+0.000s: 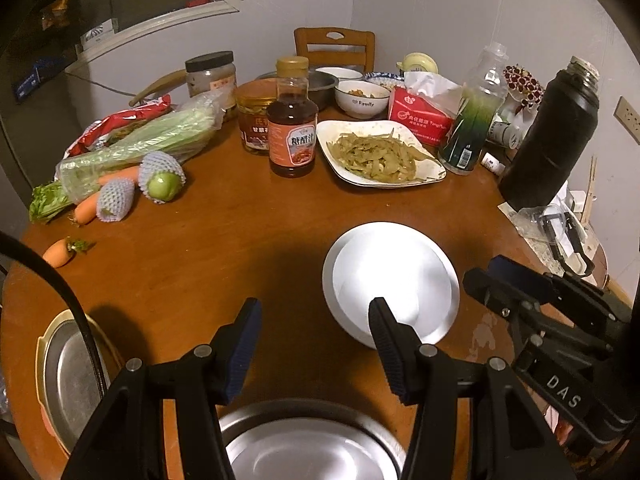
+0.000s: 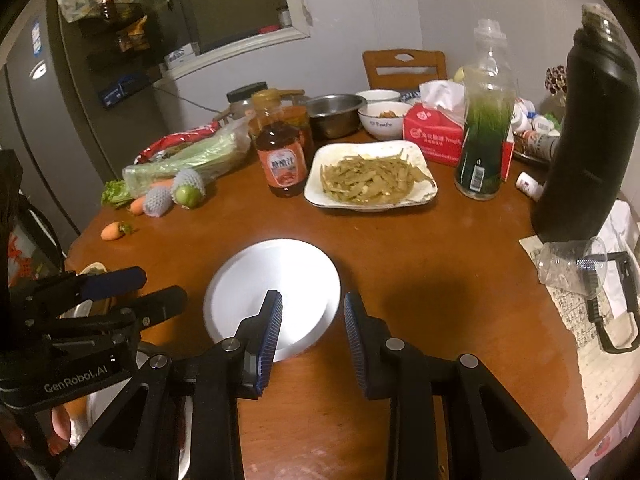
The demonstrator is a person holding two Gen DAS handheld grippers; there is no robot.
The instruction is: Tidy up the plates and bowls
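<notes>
White plates: two round, glossy white ceramic plates (image 1: 390,280) lie stacked on the round brown wooden table (image 1: 208,248), toward its near edge and right of its middle, as both wrist views show (image 2: 272,292).
Stack detail: the upper plate sits slightly off-centre on the lower one, so a crescent of the lower rim shows on one side.
Steel bowl: a round, shiny stainless-steel bowl (image 1: 308,440) sits at the table's near edge, under the left gripper.
Oval dish: a steel oval dish with a gold rim (image 1: 68,380) lies at the near left edge of the table.
Left gripper: the left gripper (image 1: 314,340) hovers over the near edge with its jaws apart and nothing between them.
Right gripper: the right gripper (image 2: 312,332) hangs just over the near rim of the white plates, jaws apart and empty; one finger overlaps the plate in view, but contact cannot be told.
Handling: the plates are likely stiff, fairly heavy, brittle and slick under the glaze.
Hold: probably best pinched at the raised rim, pads above and below, with the lift kept level.
Risk: the offset upper plate may slide if the stack tips.
</notes>
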